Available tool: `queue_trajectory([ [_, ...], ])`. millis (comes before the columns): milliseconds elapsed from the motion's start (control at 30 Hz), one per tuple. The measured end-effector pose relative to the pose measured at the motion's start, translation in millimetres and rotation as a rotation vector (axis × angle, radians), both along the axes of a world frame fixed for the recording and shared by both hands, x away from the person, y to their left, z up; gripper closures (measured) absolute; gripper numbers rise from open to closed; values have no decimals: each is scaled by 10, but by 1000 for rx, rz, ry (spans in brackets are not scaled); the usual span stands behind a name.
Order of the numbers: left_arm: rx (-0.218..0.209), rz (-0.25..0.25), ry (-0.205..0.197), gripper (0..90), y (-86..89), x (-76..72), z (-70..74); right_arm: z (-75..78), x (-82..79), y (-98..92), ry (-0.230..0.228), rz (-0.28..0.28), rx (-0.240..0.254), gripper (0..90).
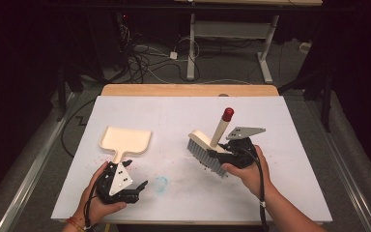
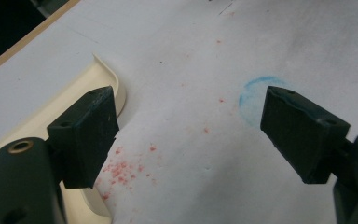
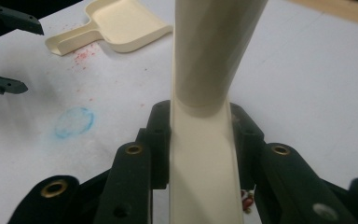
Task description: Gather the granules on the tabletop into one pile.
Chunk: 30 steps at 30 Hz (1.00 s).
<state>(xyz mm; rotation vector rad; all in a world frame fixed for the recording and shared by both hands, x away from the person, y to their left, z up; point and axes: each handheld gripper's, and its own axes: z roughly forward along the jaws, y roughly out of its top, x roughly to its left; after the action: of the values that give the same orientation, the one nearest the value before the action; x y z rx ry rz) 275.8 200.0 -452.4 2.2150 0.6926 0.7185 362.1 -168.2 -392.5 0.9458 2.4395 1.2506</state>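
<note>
My right gripper (image 1: 222, 157) pinches the brush (image 1: 207, 147) by its handle, right of centre; my left gripper (image 1: 134, 180), spread, hovers near the dustpan (image 1: 125, 140). Next I must grasp the dustpan handle, then sweep red crumbs (image 2: 121, 170) in.

My table (image 1: 290, 193) is a wooden top with a white sheet (image 1: 174, 116) over nearly all of it; bare wood shows along the twelve o'clock edge. Lying flat on the sheet toward nine o'clock is the cream dustpan (image 1: 125, 139), its handle pointing at six. Red crumbs (image 2: 121, 170) are scattered just beside that handle. A smudged blue ring (image 1: 161, 183) marks the sheet near six o'clock, right of the crumbs.
</note>
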Motion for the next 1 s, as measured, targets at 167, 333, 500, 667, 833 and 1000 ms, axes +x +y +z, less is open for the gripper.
queue_trajectory([
  [167,3,0,3,182,1,2,-4,110,-56,-172,-57,-37,-20,677],
  [333,11,-2,3,182,-12,0,-10,126,-65,-398,-107,-115,-73,677],
  [500,15,-1,4,182,-10,5,-14,84,-37,-662,-174,-242,-183,677],
  [667,18,-4,2,182,-21,8,-11,-14,55,-924,-157,-342,-227,677],
  [833,25,-6,1,182,-40,11,-13,-143,134,-962,-141,-382,-286,677],
  [1000,25,-2,5,182,-39,16,-17,-226,128,-844,-124,-364,-304,677],
])
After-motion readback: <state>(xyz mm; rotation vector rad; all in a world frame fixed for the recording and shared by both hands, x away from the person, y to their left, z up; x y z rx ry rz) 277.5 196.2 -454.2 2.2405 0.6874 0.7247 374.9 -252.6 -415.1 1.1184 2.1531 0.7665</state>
